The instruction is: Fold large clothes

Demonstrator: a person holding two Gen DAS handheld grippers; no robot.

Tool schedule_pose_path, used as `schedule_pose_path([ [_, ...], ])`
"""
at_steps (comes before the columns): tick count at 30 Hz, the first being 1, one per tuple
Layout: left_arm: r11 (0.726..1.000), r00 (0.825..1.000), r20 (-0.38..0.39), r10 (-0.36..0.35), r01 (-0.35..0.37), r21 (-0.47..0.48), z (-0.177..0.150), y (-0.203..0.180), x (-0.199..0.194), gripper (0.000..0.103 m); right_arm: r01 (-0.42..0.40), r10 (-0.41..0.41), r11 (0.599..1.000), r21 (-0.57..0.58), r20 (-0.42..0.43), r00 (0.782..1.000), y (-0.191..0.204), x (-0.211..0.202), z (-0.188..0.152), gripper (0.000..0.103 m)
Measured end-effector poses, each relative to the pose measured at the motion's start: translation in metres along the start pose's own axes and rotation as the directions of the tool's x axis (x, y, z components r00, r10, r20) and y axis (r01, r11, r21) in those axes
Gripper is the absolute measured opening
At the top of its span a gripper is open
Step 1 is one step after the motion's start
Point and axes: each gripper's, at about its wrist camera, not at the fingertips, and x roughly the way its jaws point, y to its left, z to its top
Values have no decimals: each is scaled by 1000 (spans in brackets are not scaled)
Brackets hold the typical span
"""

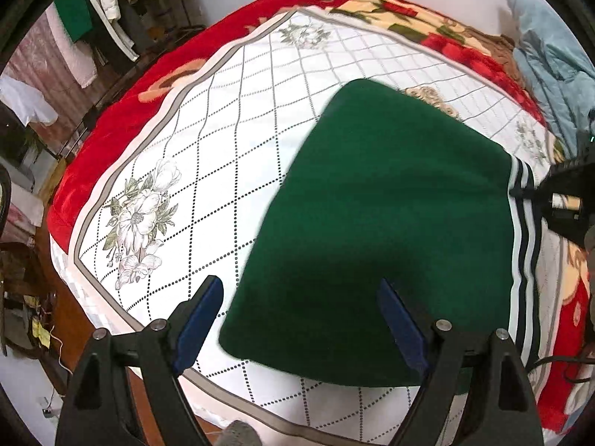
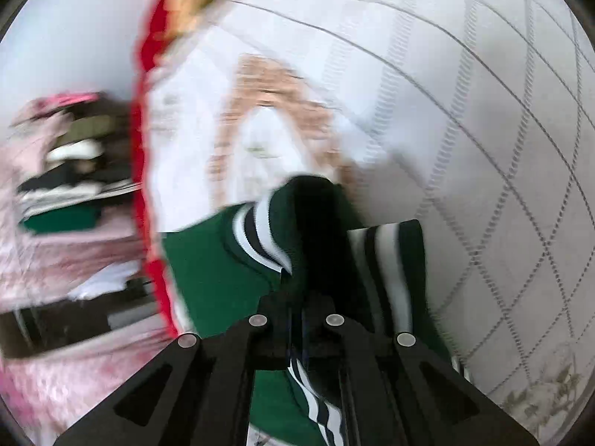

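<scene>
Green garment [image 1: 379, 223] (white-and-black striped hem) lies folded flat on the bedspread.

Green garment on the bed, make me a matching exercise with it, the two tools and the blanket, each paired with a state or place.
Column one:
1. green garment
2. left tool
3. right tool
4. red floral blanket

Column two:
A. shut on the striped hem
B. open, nothing between its fingers
C. under the white quilted cover
D. spread flat on the white quilted cover

Pairs: 1-D, 2-B, 3-A, 4-C
</scene>
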Motion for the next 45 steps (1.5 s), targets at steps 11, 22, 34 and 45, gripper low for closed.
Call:
schedule_pose_path([
  [11, 990, 995, -38, 93, -89, 106, 12, -17, 50, 100, -76, 65, 996, -50, -186, 980, -40, -5, -72, 75],
  [22, 998, 991, -123, 58, -54, 35, 27, -16, 39, 100, -107, 107, 994, 3, -55, 993, -48, -56, -113, 6],
  [34, 966, 980, -45, 196, -185, 181, 39, -31, 81, 101, 29, -30, 999, -13, -7, 1000, -71, -75, -83, 46],
  [45, 986, 989, -55, 134, -127, 106, 42, -22, 100, 103, -170, 172, 983, -67, 34, 984, -59, -44, -31, 48],
])
